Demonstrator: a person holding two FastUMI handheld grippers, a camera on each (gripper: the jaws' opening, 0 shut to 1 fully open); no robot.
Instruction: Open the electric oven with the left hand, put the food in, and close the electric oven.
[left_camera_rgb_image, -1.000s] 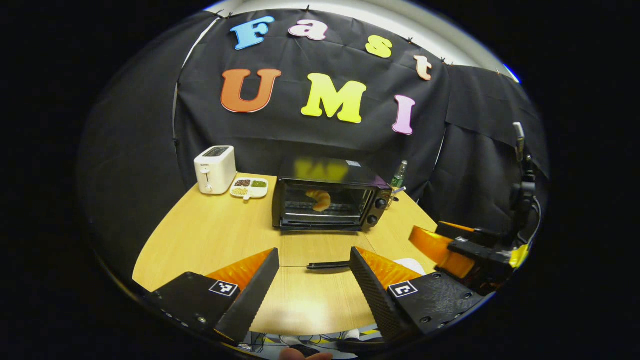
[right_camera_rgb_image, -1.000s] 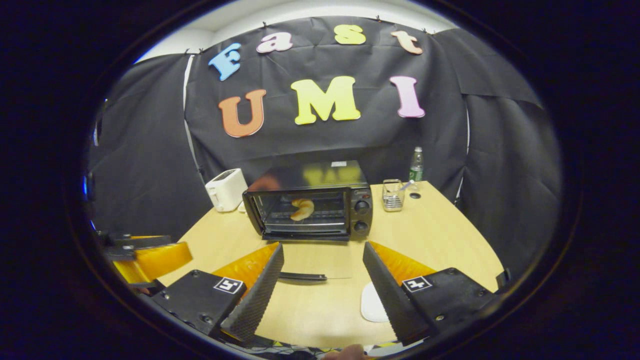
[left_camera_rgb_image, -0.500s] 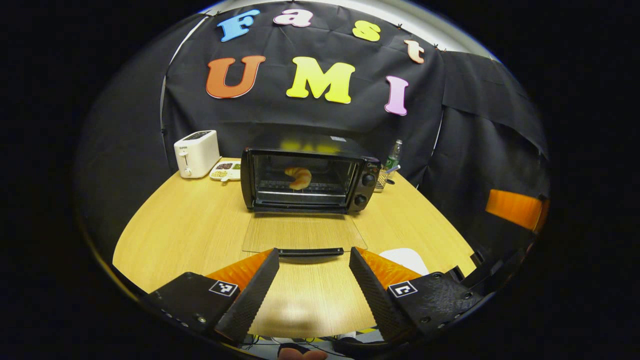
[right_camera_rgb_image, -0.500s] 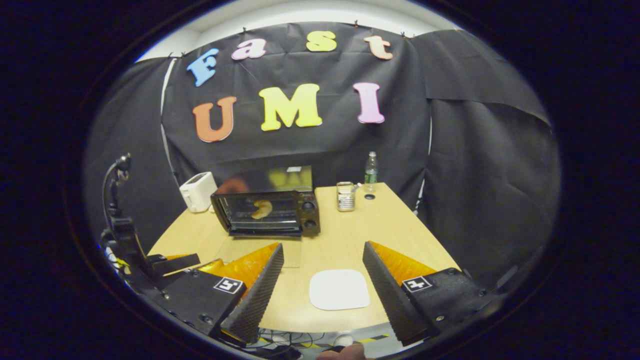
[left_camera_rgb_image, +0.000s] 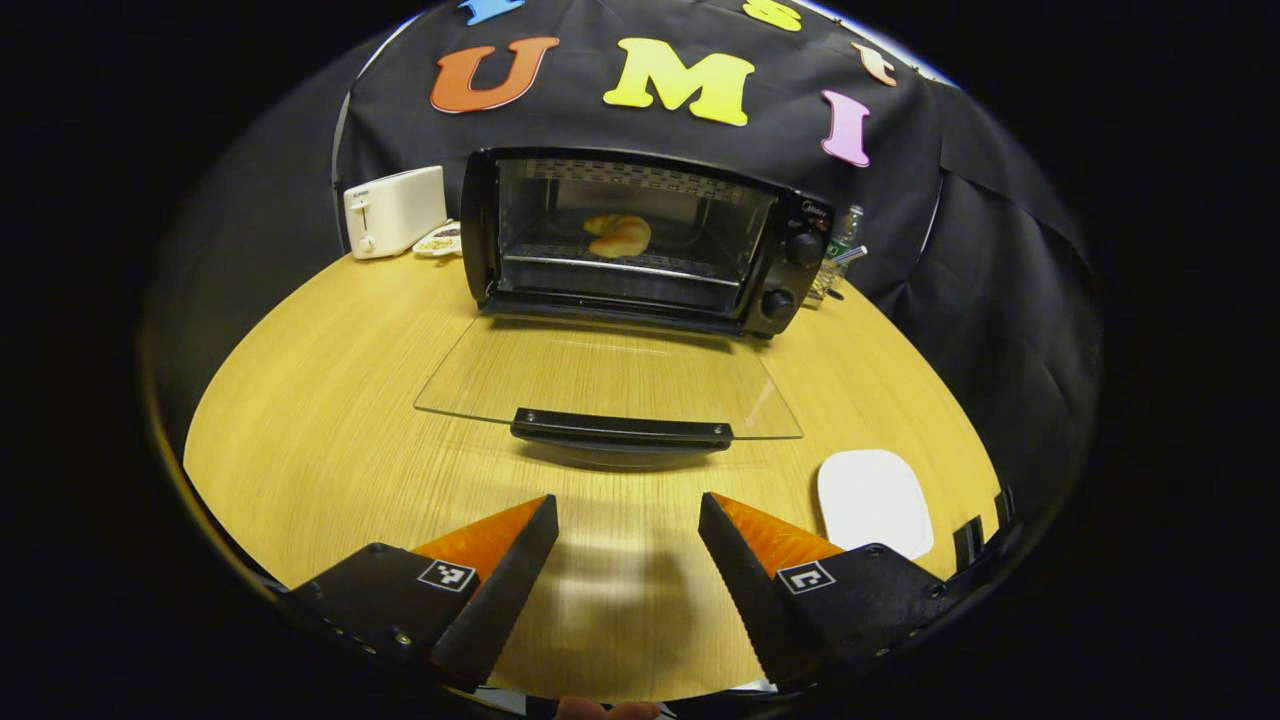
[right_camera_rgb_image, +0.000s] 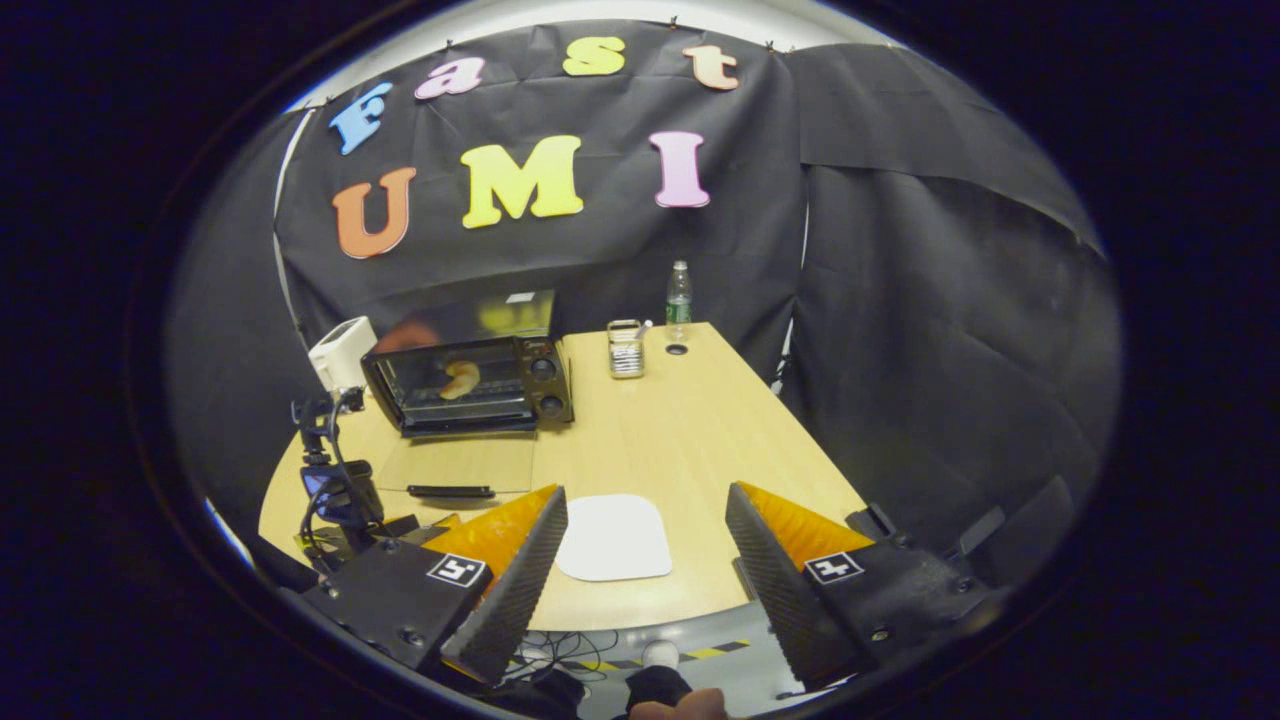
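Observation:
The black electric oven (left_camera_rgb_image: 640, 240) (right_camera_rgb_image: 468, 382) stands on the wooden table with its glass door (left_camera_rgb_image: 610, 375) (right_camera_rgb_image: 458, 465) folded down flat. A croissant (left_camera_rgb_image: 618, 235) (right_camera_rgb_image: 461, 378) lies on the rack inside. The door's black handle (left_camera_rgb_image: 622, 430) (right_camera_rgb_image: 450, 491) is at its near edge. My left gripper (left_camera_rgb_image: 625, 520) is open and empty, a short way in front of that handle. My right gripper (right_camera_rgb_image: 645, 510) is open and empty, held back over the table's near edge, above a white plate (right_camera_rgb_image: 613, 537). The left gripper's body (right_camera_rgb_image: 335, 490) stands by the door.
A white toaster (left_camera_rgb_image: 394, 210) (right_camera_rgb_image: 341, 352) and a snack dish (left_camera_rgb_image: 438, 240) sit left of the oven. A clear holder (right_camera_rgb_image: 626, 349), a bottle (right_camera_rgb_image: 679, 297) and a table hole (right_camera_rgb_image: 677, 349) are at the back right. The white plate (left_camera_rgb_image: 875, 500) lies at the near right.
The left gripper has moved forward and down toward the open door's handle. The right gripper has pulled back and swung right, away from the oven. Both stayed open.

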